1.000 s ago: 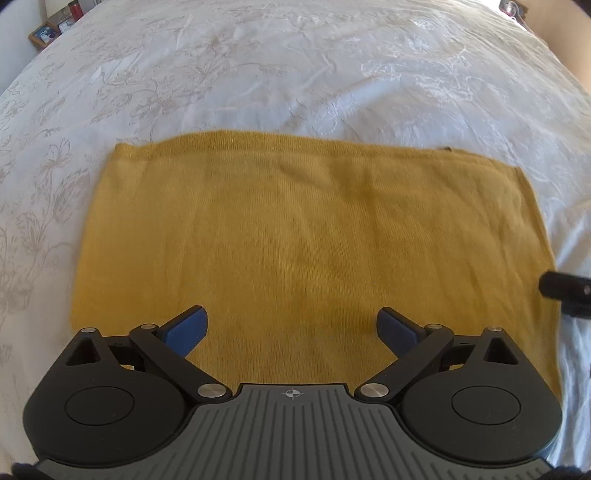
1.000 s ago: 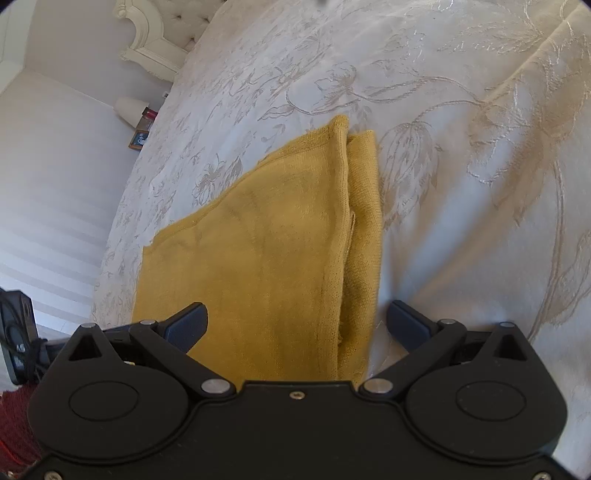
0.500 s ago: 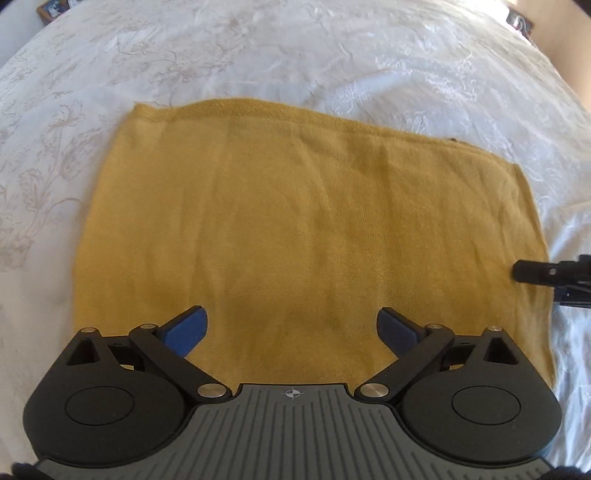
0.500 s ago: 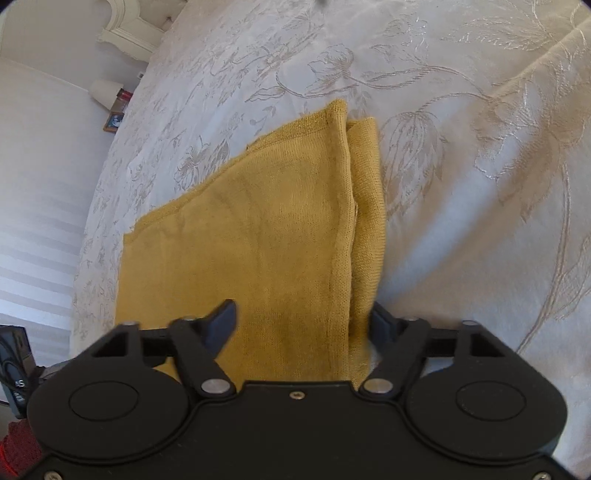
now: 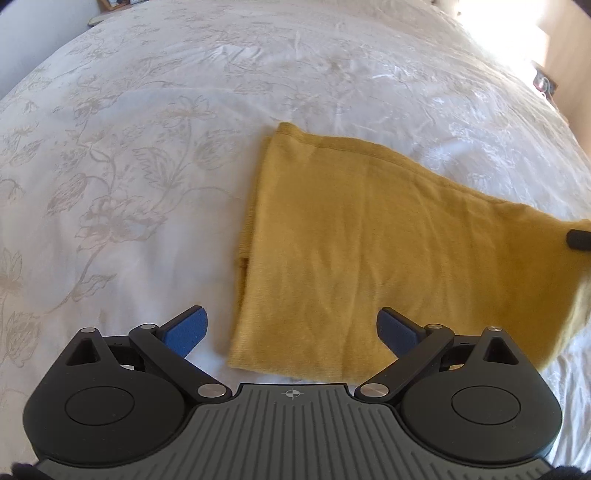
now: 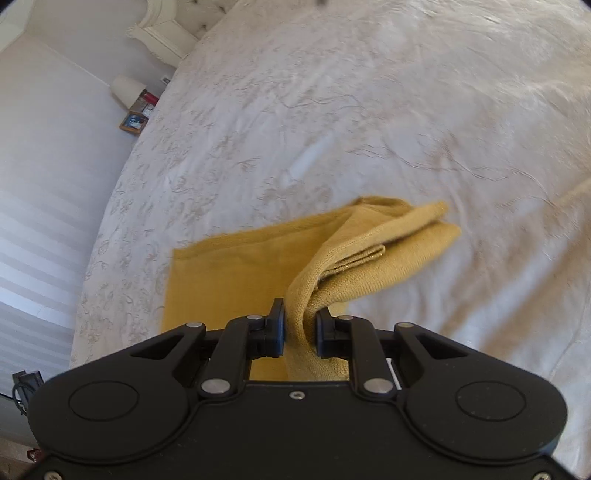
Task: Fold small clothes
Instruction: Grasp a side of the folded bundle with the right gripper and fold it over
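Note:
A mustard-yellow knit garment (image 5: 362, 251) lies folded on the white bedspread (image 5: 147, 147). My left gripper (image 5: 291, 328) is open and empty, hovering over the garment's near left corner. My right gripper (image 6: 300, 325) is shut on the garment's (image 6: 229, 273) right edge and lifts it, so the cloth bunches up from the bed. One of its fingertips (image 5: 578, 239) shows at the right edge of the left wrist view, on the raised cloth.
The bedspread (image 6: 369, 110) has a pale floral pattern. A white headboard (image 6: 162, 33) and a bedside table with a lamp (image 6: 127, 90) and picture frame (image 6: 133, 123) stand beyond the bed's far edge, by a white wall.
My right gripper has closed on the garment's right edge and raised it. My left gripper has shifted left, to the garment's left edge.

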A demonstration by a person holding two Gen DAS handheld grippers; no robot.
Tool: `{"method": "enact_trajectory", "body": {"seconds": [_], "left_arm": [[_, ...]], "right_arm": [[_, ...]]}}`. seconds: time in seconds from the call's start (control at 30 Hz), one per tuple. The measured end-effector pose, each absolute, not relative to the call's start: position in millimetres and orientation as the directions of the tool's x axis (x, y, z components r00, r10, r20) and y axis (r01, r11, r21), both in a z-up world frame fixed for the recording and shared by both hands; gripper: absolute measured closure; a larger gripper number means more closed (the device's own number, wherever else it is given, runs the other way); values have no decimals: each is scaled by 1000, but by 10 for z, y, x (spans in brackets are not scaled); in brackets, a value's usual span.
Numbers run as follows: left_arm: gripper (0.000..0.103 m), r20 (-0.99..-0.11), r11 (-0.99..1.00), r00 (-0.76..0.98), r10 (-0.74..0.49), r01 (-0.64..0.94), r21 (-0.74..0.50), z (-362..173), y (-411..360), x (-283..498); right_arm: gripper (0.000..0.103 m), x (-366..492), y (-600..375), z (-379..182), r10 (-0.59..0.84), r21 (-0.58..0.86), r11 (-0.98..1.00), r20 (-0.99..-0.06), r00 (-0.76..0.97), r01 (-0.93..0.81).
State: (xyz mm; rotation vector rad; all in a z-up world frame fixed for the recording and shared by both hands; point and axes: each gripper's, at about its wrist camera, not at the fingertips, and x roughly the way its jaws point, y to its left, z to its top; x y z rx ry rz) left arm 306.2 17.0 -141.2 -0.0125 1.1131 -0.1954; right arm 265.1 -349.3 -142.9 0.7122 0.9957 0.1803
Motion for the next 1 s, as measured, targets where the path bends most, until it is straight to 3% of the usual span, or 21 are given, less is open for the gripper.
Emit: {"method": "enact_trajectory", "body": {"seconds": [0.27, 0.63, 0.77, 0.9, 1.0], "left_arm": [[3, -887, 975, 413, -208, 158, -155, -1425, 759, 3114], [3, -898, 980, 397, -191, 122, -154, -1458, 1490, 3252], [3, -901, 978, 384, -203, 129, -166, -1485, 1615, 3342], [3, -904, 969, 356, -238, 144, -198, -1519, 1653, 3450], [3, -900, 965, 357, -252, 160, -207, -1498, 1634, 3512]], "right_arm": [[78, 3105, -2532, -1188, 488, 611, 788, -697, 526, 78], [78, 3471, -1318, -1557, 464, 520, 853, -789, 402, 36], [66, 3543, -1029, -1680, 408, 442, 897, -845, 346, 22], [43, 3521, -882, -1651, 462, 482, 875, -818, 343, -30], [43, 3422, -860, -1489, 527, 537, 839, -764, 372, -87]]}}
